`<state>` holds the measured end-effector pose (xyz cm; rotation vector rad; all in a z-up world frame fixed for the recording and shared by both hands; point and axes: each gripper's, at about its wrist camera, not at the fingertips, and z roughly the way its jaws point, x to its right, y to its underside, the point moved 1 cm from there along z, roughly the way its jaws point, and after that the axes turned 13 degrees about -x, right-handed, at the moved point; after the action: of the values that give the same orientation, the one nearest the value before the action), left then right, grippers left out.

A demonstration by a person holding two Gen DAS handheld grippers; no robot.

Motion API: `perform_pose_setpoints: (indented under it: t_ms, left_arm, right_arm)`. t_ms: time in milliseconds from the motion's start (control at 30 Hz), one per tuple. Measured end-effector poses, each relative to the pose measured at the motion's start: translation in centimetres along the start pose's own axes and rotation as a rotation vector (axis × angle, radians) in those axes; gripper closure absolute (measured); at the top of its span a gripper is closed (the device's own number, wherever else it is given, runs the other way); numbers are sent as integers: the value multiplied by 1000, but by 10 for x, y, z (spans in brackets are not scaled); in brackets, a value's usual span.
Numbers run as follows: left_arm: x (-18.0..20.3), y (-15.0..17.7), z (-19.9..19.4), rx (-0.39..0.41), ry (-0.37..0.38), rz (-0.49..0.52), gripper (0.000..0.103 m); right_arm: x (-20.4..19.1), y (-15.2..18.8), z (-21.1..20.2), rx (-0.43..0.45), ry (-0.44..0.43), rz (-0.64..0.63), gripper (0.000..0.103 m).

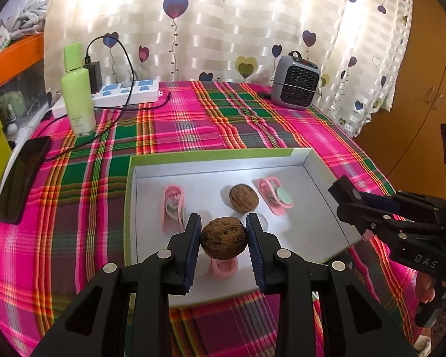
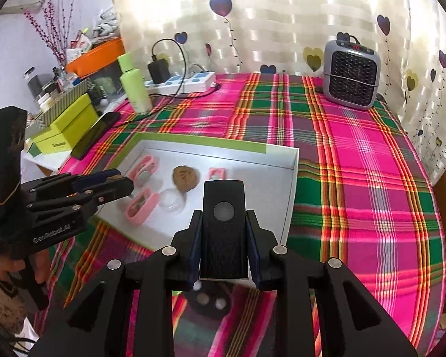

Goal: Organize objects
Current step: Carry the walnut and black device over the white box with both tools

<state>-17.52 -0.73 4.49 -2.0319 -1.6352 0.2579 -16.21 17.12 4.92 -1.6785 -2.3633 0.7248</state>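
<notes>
Walnuts are the main items here: one walnut [image 1: 224, 242] is clamped between the blue pads of the left tool [image 1: 224, 238], held above the near part of the white tray [image 1: 151, 178], with a pink case [image 1: 223, 267] showing just beneath it. A second walnut [image 1: 243, 197] lies on the tray floor, farther in than the held one. Left of that second walnut lies a pink clip case [image 1: 173, 205]; right of it lies another pink case with a round grey-green piece [image 1: 275, 196]. In the right wrist view a clear dome-shaped piece [image 2: 172, 200] rests on the tray floor just beside the second walnut, on its near side.

The right tool [image 2: 223, 238] is closed on a black rectangular device [image 2: 223, 232] with a round grey button, held upright over the near edge of the tray. In the left wrist view the right tool sits beyond the tray's right wall.

The tray rests on a bench covered by a pink and green plaid cloth [image 1: 193, 125]. Beyond the tray's far left corner stand a green bottle [image 1: 77, 95] and a white power strip [image 1: 125, 93]; a grey fan heater [image 1: 295, 81] stands beyond its far right corner. A black phone [image 1: 22, 178] lies left of the tray.
</notes>
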Motion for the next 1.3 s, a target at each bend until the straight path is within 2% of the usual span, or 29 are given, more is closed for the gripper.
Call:
perform_pose_setpoints:
  t_ms: [567, 1033, 1300]
  left_arm:
    - [-12, -46, 42, -38, -19, -27, 74]
    - [-17, -51, 65, -82, -39, -43, 74]
    - [-16, -54, 68, -81, -35, -39, 74]
  right_arm:
    - [26, -37, 42, -66, -5, 25, 75]
    - [23, -49, 58, -91, -1, 16, 75]
    - [20, -52, 66, -108, 4, 3, 75]
